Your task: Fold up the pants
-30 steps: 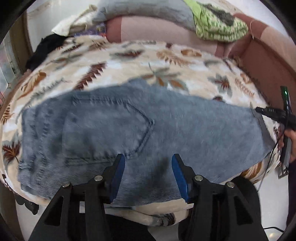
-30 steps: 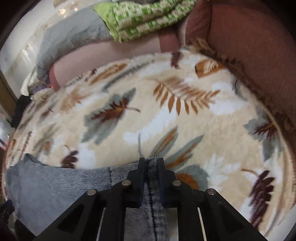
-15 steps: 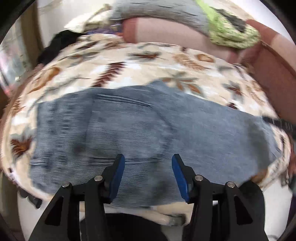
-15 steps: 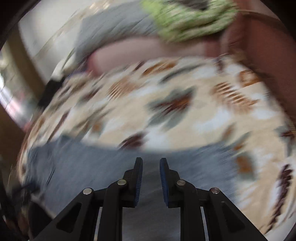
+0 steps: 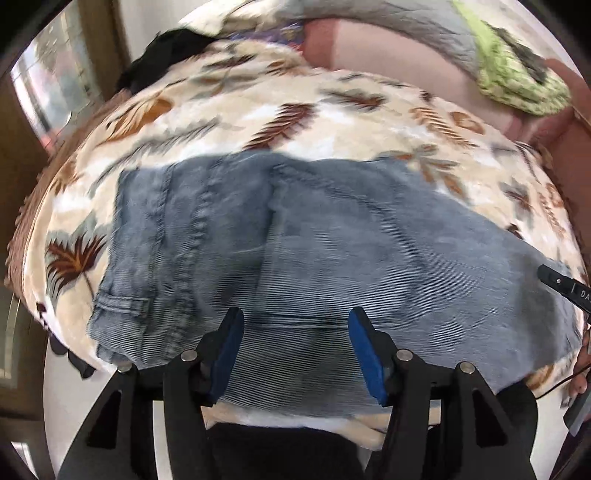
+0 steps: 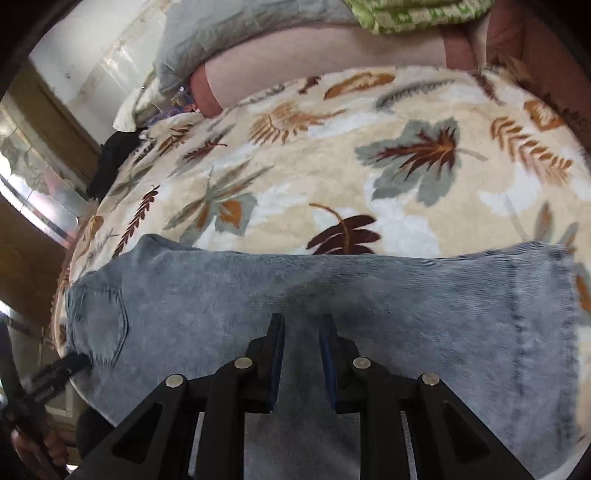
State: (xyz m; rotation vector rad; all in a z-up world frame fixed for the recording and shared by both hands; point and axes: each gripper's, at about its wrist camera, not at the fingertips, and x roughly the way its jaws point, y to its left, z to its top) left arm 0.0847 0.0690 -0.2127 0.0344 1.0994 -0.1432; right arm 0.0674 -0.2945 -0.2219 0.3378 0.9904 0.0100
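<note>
Light blue jeans (image 5: 332, 240) lie flat across a leaf-print blanket (image 5: 332, 110), waistband to the left and leg hem to the right. My left gripper (image 5: 295, 325) hovers over the near edge by the seat; its jaws are opening, with only denim beneath and nothing pinched. My right gripper (image 6: 301, 325) is over the middle of the jeans (image 6: 369, 295), its jaws nearly together with nothing between them. The hem runs down the right side of the right wrist view. Each gripper shows in the other's view: the right gripper (image 5: 561, 286) and the left gripper (image 6: 55, 373).
The blanket (image 6: 332, 155) covers a sofa seat with a reddish-brown arm (image 6: 546, 37) on the right. A green cloth (image 5: 517, 81) and a grey cloth (image 5: 406, 22) lie on the backrest. A black garment (image 5: 166, 51) sits at the far left corner.
My right gripper let go of the leg hem and moved left along the leg. My left gripper shifted left toward the waist end, and its jaws stand slightly wider.
</note>
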